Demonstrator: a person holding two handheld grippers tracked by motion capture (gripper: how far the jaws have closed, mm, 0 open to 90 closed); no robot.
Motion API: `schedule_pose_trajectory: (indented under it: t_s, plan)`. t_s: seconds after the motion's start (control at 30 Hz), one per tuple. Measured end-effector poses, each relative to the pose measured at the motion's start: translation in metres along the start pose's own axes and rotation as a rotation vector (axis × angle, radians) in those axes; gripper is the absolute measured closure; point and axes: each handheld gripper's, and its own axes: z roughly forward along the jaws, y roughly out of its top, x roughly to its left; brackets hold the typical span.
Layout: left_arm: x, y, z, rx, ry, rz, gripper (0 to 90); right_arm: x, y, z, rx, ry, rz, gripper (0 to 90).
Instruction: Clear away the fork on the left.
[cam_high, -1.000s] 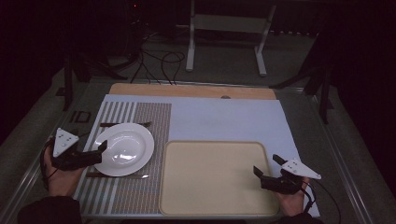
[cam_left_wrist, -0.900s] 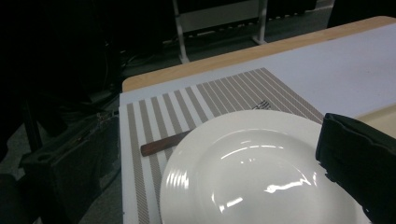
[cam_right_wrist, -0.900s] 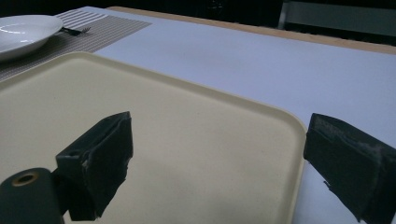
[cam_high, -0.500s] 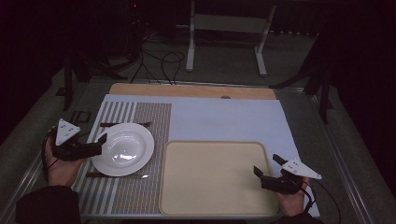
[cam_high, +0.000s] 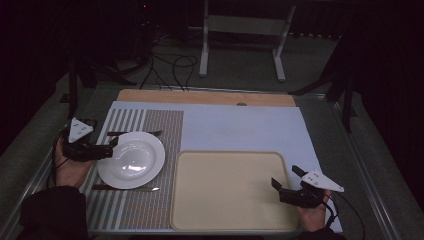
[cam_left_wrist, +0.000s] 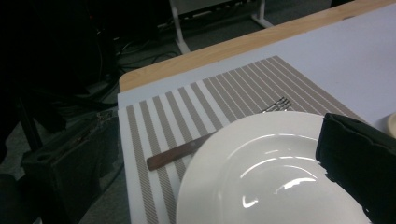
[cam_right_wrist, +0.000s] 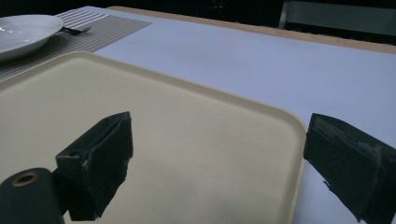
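Cream rectangular plastic tray (cam_high: 232, 190) empty, unmoved. Round white ceramic plate (cam_high: 131, 160) stays on striped placemat (cam_high: 150, 125). Left gripper (cam_high: 111, 148) has advanced to plate rim; jaw spread indeterminate; grasp likely imminent. Right gripper (cam_high: 285, 177) open, idle at tray's corner.

Fork (cam_left_wrist: 219, 134), knife (cam_high: 125, 188) flank plate (cam_high: 131, 160); tray (cam_high: 230, 190) seemingly bare.

Dim, dark surroundings; glare on plate (cam_left_wrist: 261, 177).
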Motion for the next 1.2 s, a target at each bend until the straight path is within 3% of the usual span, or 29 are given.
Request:
schedule_pose_trajectory:
  t_s: [0.4, 0.6, 0.8, 1.0, 1.2]
  plan:
    - [0.021, 0.016, 0.018, 0.063, -0.005, 0.007, 0.0, 0.0, 0.0, 0.001, 0.005, 0.003, 0.0, 8.2]
    - [0.029, 0.02, 0.022, 0.071, 0.003, 0.001, 0.0, 0.0, 0.0, 0.001, 0.006, 0.003, -0.001, 8.2]
    - [0.043, 0.023, 0.036, 0.114, 0.006, -0.007, 0.0, 0.0, 0.0, 0.002, 0.006, 0.006, -0.001, 8.2]
    - [0.052, 0.022, 0.055, 0.166, 0.017, 0.017, 0.0, -0.001, -0.001, 0.003, 0.011, 0.007, 0.001, 8.2]
    - [0.058, 0.02, 0.074, 0.209, 0.0, 0.016, 0.0, -0.001, -0.001, 0.004, 0.013, 0.011, 0.001, 8.2]
